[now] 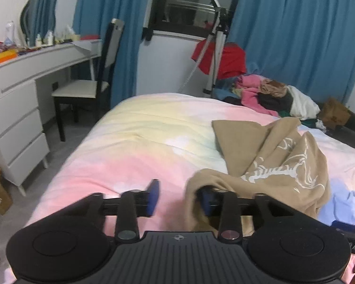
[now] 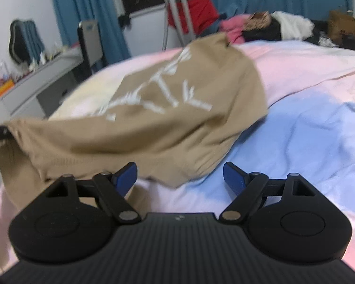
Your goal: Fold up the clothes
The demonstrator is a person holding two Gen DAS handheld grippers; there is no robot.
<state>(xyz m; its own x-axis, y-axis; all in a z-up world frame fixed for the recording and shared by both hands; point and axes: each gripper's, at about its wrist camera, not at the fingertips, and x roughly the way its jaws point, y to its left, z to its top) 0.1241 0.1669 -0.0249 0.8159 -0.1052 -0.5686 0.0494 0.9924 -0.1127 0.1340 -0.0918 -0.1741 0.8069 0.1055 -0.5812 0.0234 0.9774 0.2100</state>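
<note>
both wrist views face across the bed (image 1: 139, 142).

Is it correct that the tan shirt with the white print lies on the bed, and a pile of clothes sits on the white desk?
Not quite. The tan shirt with the white print does lie on the bed, but the pile of clothes sits at the far end of the bed, not on the white desk. The left wrist view shows it.

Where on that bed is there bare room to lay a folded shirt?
The duvet is bare between the tan shirt and the desk-side edge. Its blue patch beside the shirt is free too. The far corner is crowded with the clothes pile.
</note>
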